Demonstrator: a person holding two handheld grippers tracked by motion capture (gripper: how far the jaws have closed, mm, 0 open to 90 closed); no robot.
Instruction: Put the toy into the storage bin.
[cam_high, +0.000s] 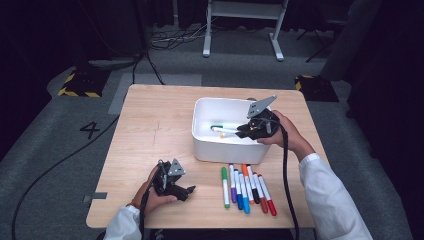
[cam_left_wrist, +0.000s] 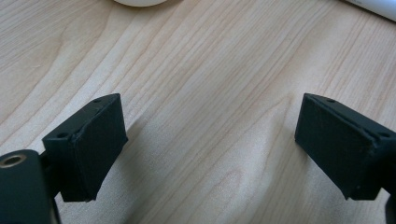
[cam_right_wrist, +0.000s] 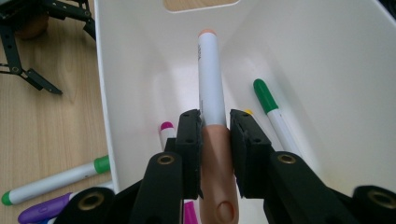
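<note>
A: Why is the peach-capped white marker pen (cam_right_wrist: 211, 93) clamped by the right gripper (cam_right_wrist: 215, 140) over the white plastic bin (cam_right_wrist: 327, 70)?

B: It is presumably meant to be dropped inside. The left gripper (cam_left_wrist: 210, 140), spread and empty, is parked on the wooden table (cam_left_wrist: 210, 70).

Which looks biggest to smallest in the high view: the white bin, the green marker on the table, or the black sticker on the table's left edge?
1. White bin
2. Green marker
3. Black sticker

The gaps are clear, so nearness to the camera doesn't change the order.
</note>
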